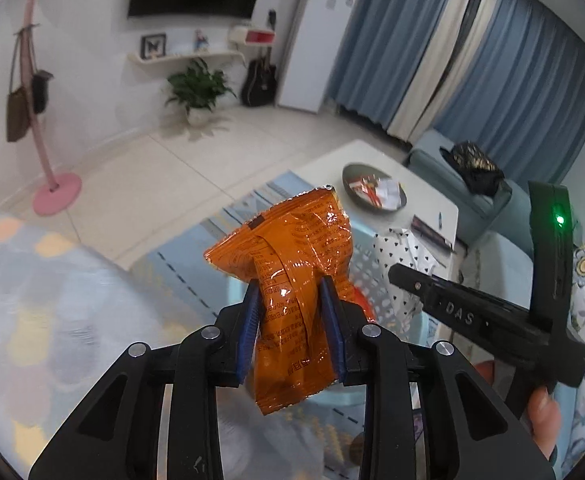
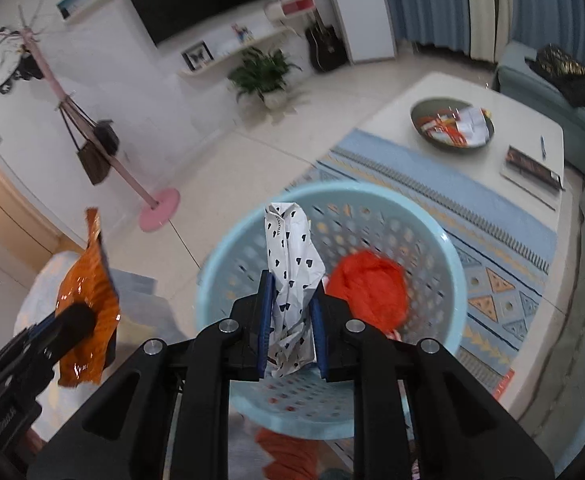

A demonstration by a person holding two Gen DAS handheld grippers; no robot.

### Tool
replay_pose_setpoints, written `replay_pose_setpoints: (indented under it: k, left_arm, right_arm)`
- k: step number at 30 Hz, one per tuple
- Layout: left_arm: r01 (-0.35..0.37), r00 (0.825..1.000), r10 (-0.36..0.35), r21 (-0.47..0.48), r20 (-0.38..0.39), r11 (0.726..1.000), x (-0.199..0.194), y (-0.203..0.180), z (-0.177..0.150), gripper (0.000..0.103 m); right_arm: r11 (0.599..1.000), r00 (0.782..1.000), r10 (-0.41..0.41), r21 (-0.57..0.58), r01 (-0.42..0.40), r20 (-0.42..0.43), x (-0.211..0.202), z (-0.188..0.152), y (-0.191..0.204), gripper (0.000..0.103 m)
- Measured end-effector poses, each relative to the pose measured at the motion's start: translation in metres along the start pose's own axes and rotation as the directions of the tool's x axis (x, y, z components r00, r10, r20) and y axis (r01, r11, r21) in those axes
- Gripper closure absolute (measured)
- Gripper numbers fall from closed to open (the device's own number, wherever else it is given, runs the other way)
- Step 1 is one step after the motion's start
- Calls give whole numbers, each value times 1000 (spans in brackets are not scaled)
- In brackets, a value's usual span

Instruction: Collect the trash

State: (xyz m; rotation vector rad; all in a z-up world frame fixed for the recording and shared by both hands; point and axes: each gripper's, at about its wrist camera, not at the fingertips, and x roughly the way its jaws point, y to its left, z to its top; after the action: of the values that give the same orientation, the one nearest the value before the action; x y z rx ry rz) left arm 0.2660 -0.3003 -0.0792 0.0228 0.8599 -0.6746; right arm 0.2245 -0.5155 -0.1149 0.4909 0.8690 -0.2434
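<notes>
The round, light blue plastic basket with holes (image 2: 432, 248) sits on the striped rug (image 2: 492, 216), a red lump (image 2: 368, 288) inside. Above it, our right gripper (image 2: 291, 312) pinches crumpled white paper with black hearts (image 2: 290, 252). Our left gripper (image 1: 290, 320) squeezes a shiny orange snack bag (image 1: 288, 248).

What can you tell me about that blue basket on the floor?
The basket is round, pale blue plastic, its wall pierced with rows of holes. It stands upright on a patterned rug, open at the top. Something crumpled and red lies inside. The right gripper holds a white heart-print wrapper above it.
</notes>
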Motion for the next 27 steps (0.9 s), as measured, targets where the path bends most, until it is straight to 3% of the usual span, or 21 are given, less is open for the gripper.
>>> replay_pose_setpoints:
  k: [4,7,9,19,23,27]
  left_arm:
    - [1,999,-1,6,-44,1000,30,-6,3,66]
    - [-8,999,8,12,-35,1000,39,-11,6,43]
    - [-16,1000,16,9,-27,1000,40,-9,5,28]
    - [-8,999,10,-61,33,998,-10,3,-2,23]
    - [-11,996,18,-72,89,997,-51,8,-10,23]
    - [-58,982,71,-82,175,995,-102,15,-30,19]
  right_arm:
    - [1000,1000,-22,-2,22,-22,13,-3,-18,84]
    - [1000,999,-20,0,20,-38,22,-2,-27,71]
    - [1000,999,-23,-4,23,-38,23,-1,-30,53]
    - [998,999,29,-51,-28,30,-16,-3,-9,46]
    - [992,992,72,-115,-61,99,-58,-16,22,42]
    - [977,978,119,-195,-85,170,-99,-41,61,36]
